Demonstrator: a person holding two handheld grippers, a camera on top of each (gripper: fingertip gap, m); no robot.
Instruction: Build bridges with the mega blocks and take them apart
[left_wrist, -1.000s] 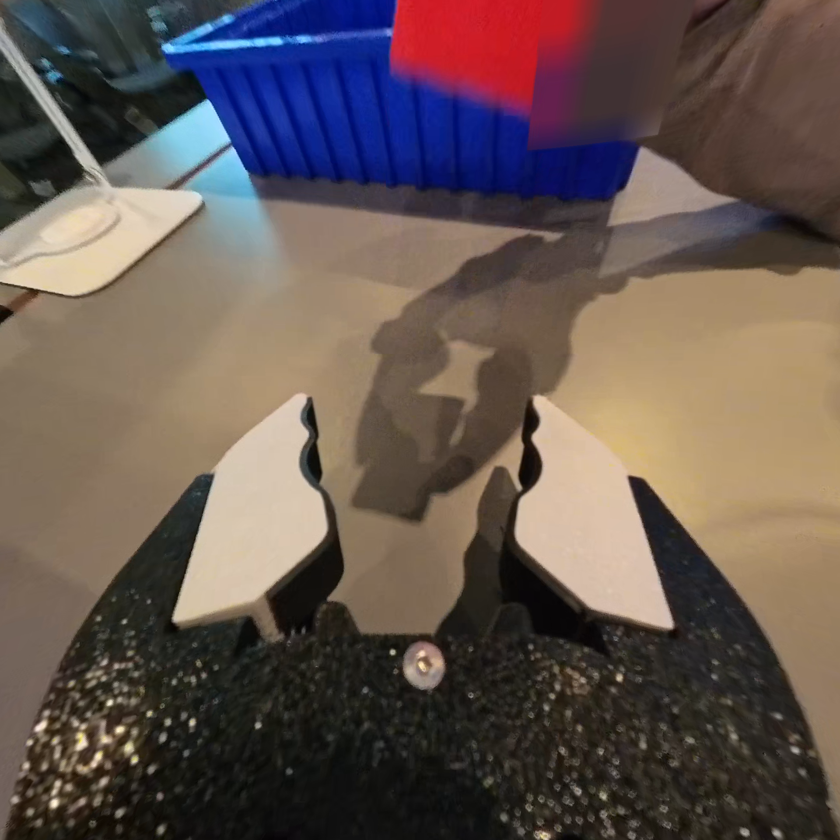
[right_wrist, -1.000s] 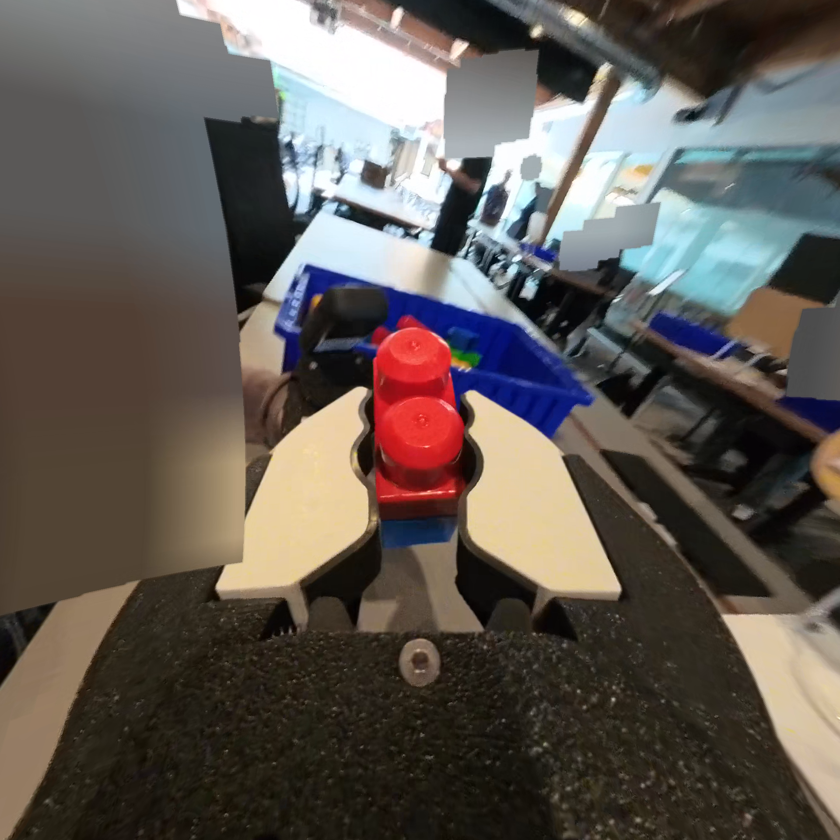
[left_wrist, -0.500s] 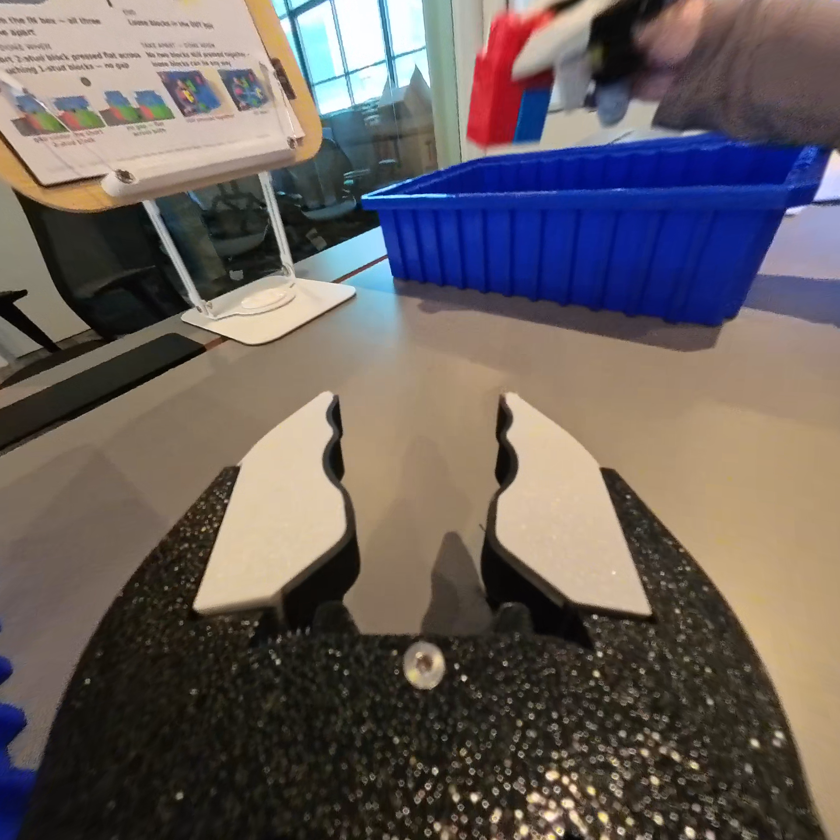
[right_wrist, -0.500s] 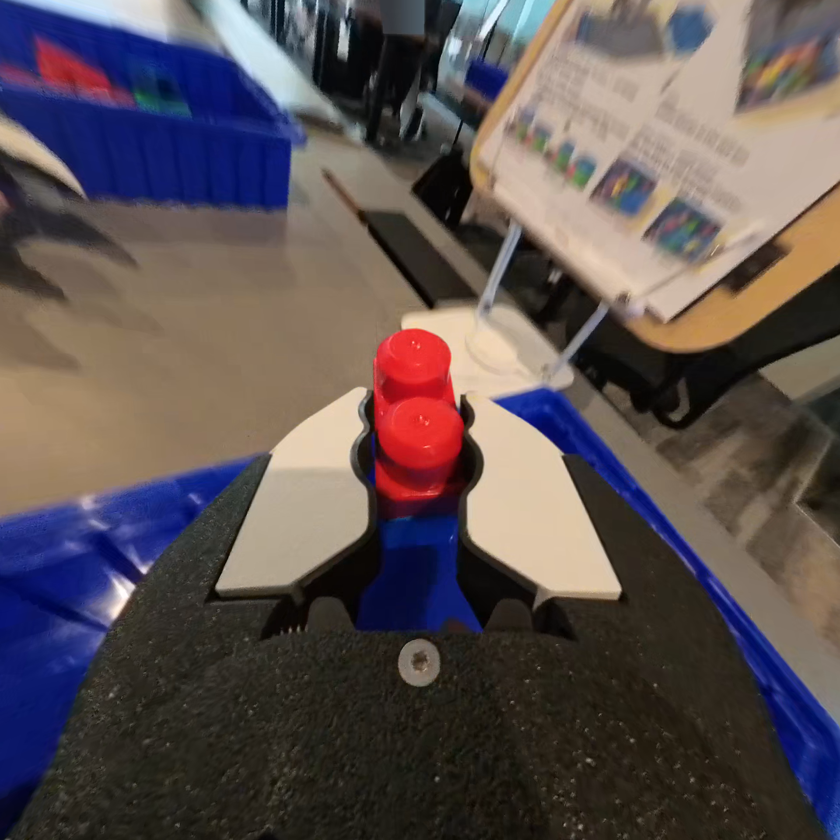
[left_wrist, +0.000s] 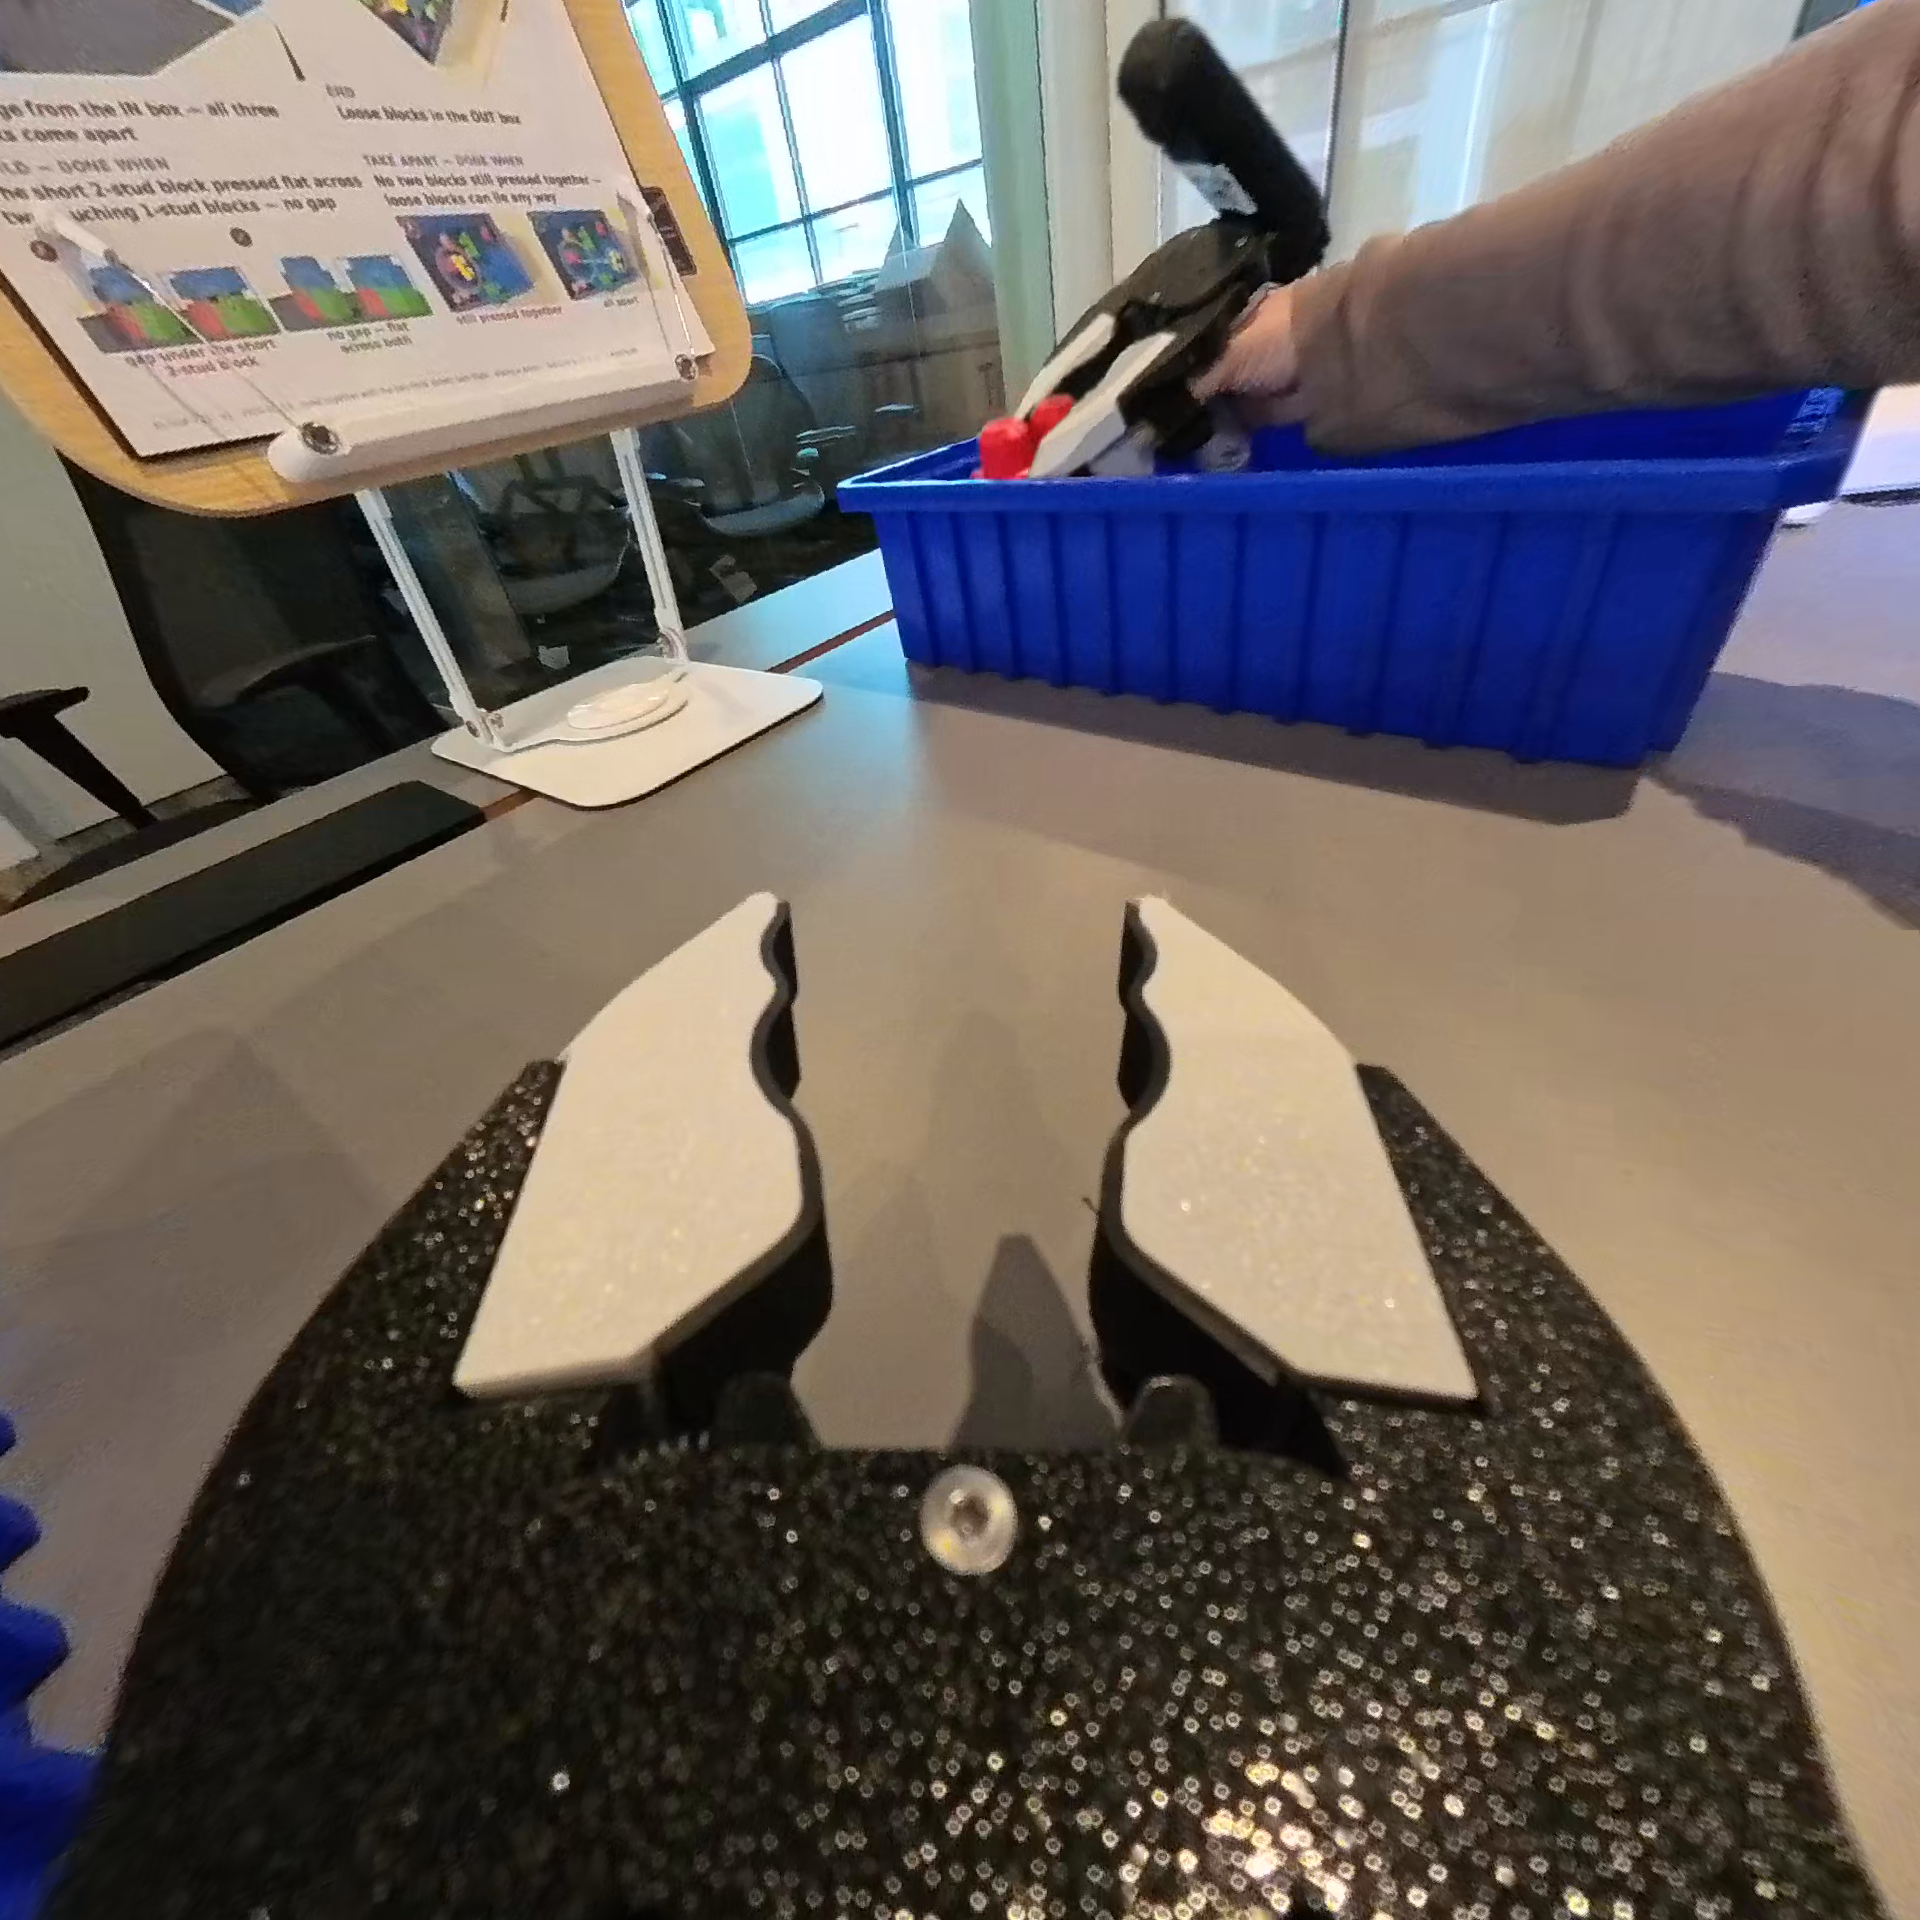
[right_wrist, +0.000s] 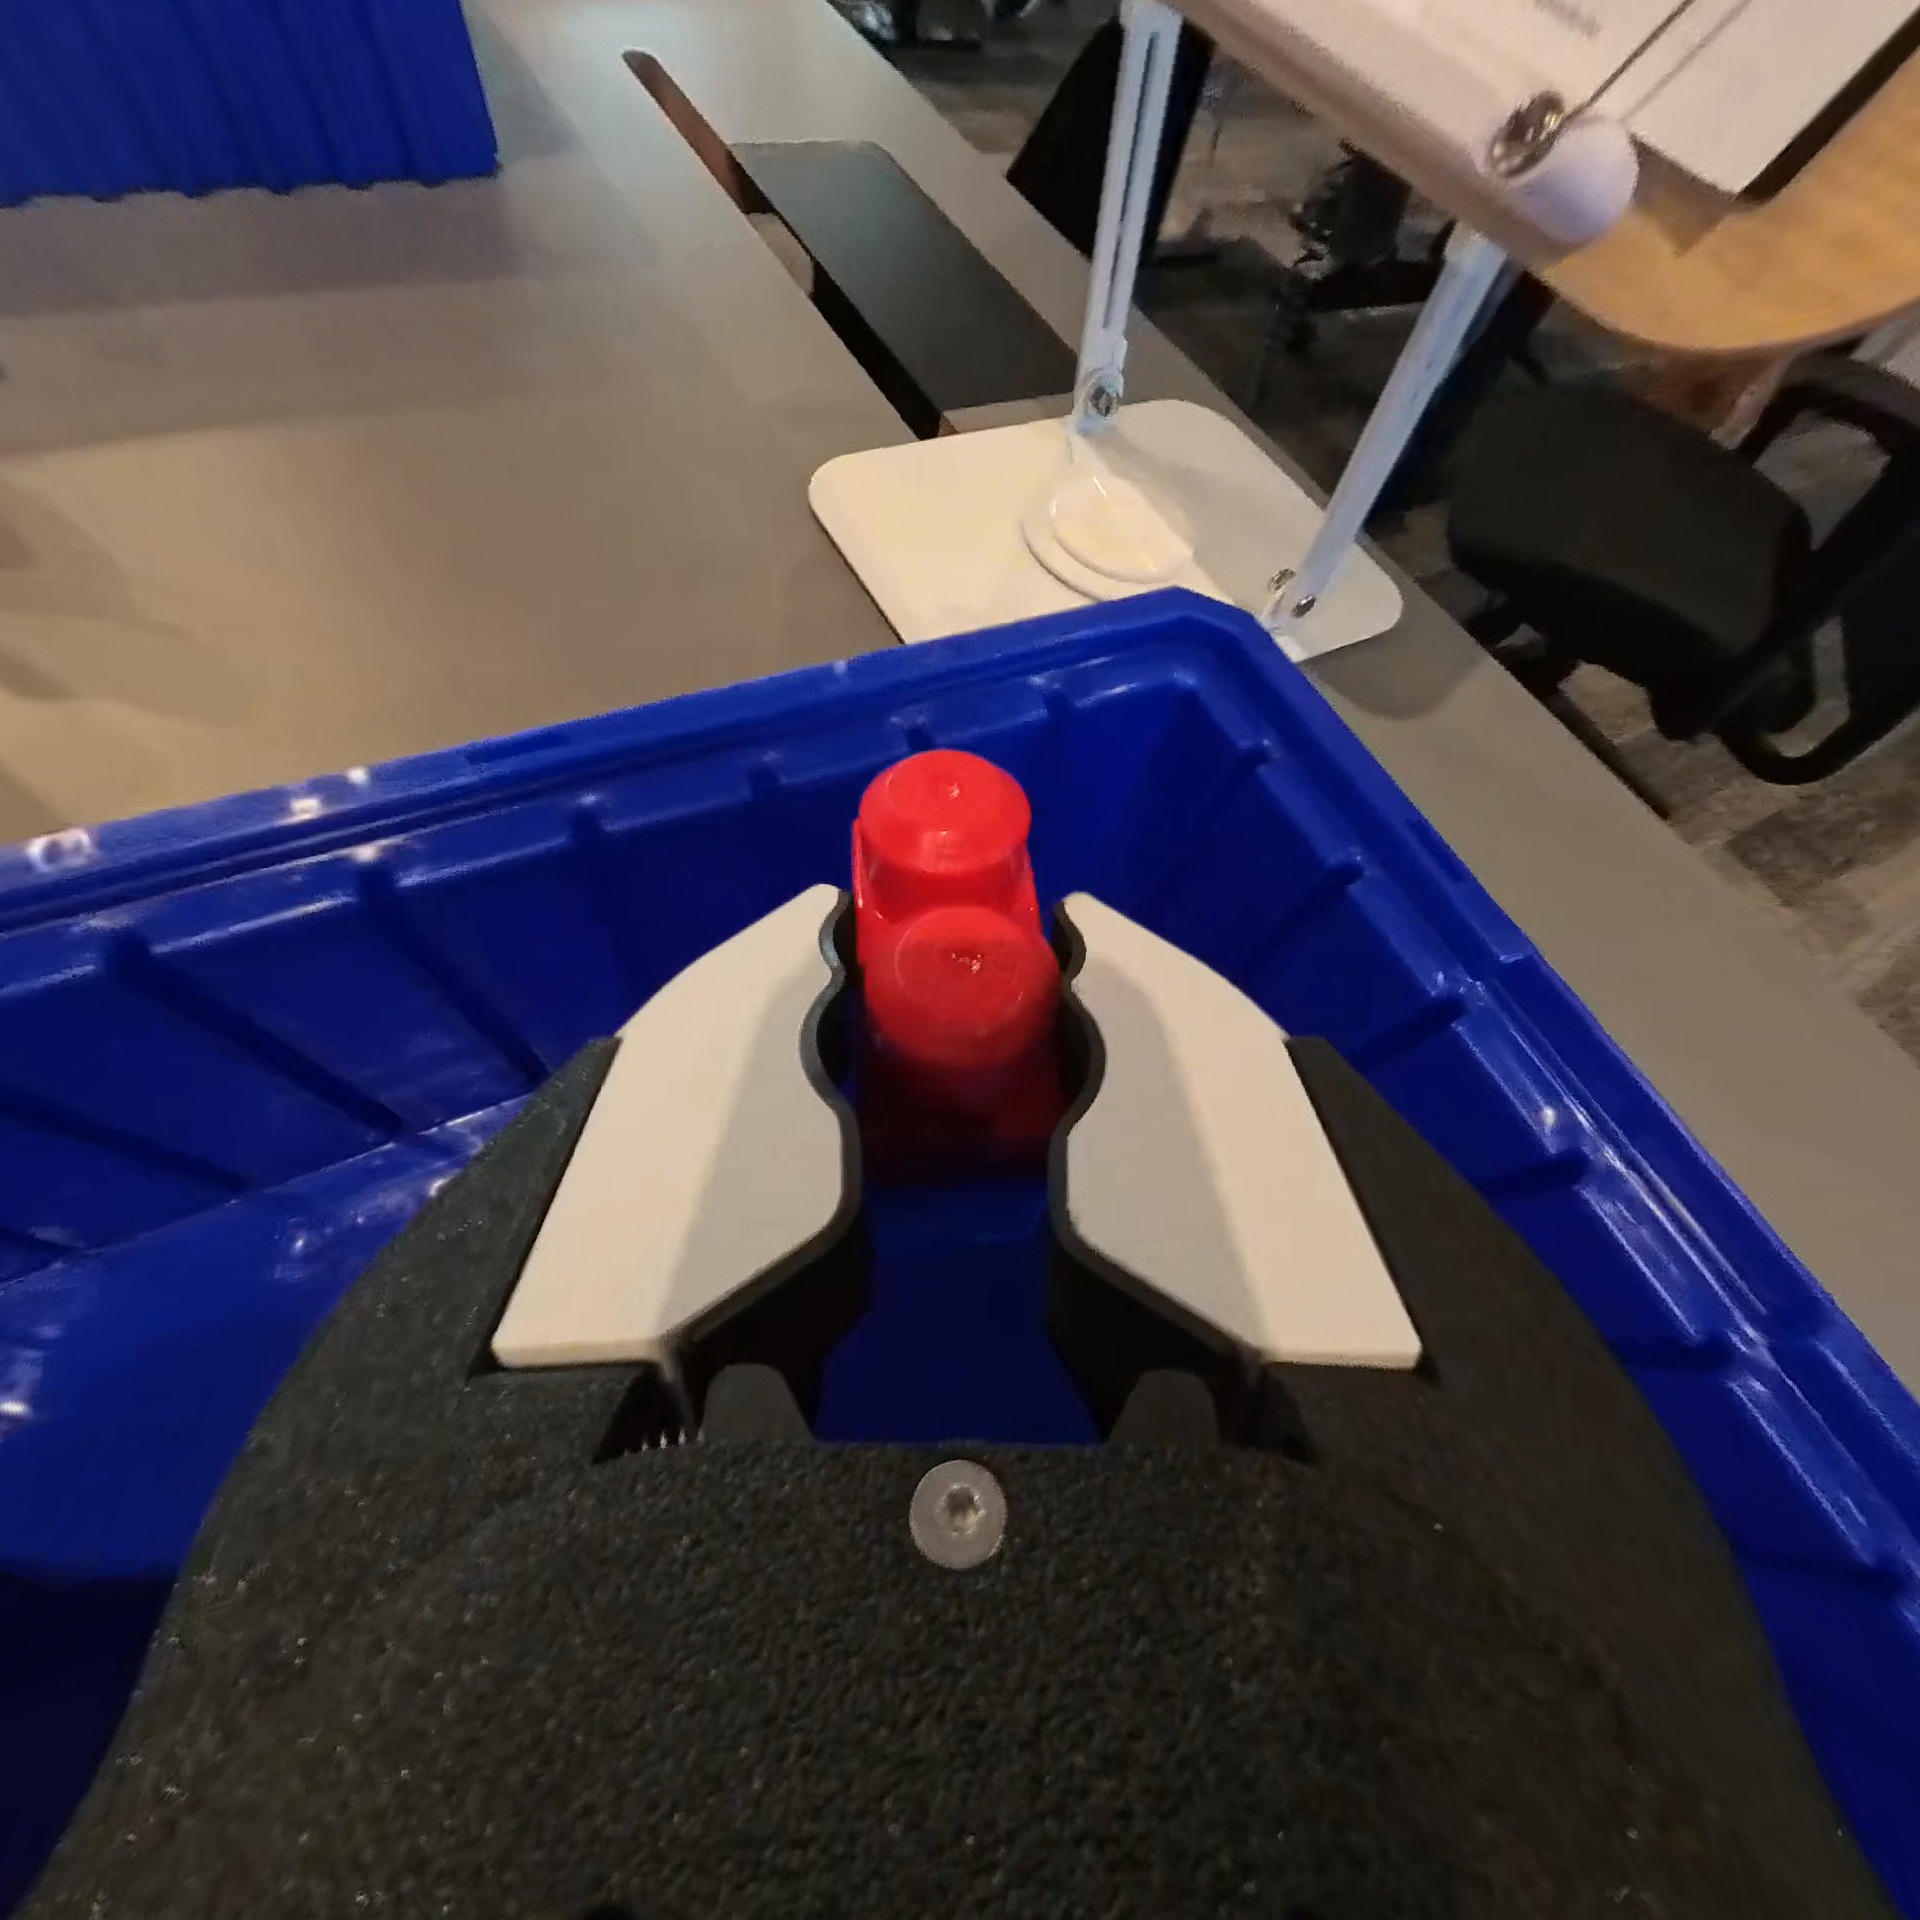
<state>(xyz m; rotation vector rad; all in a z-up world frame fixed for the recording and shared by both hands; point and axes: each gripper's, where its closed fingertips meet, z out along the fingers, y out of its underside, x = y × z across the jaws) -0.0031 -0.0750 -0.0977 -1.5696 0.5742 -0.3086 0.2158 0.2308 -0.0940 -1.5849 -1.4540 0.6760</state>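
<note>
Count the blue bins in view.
2: one under the right gripper, which holds the red block; another across the table. More may be hidden.

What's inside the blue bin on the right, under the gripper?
The right gripper holds a red block inside the blue bin. Only bare blue walls show; the gripper hides the floor beneath.

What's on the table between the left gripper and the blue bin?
Only bare grey table lies between the left gripper and blue bin, per the left wrist view.
</note>
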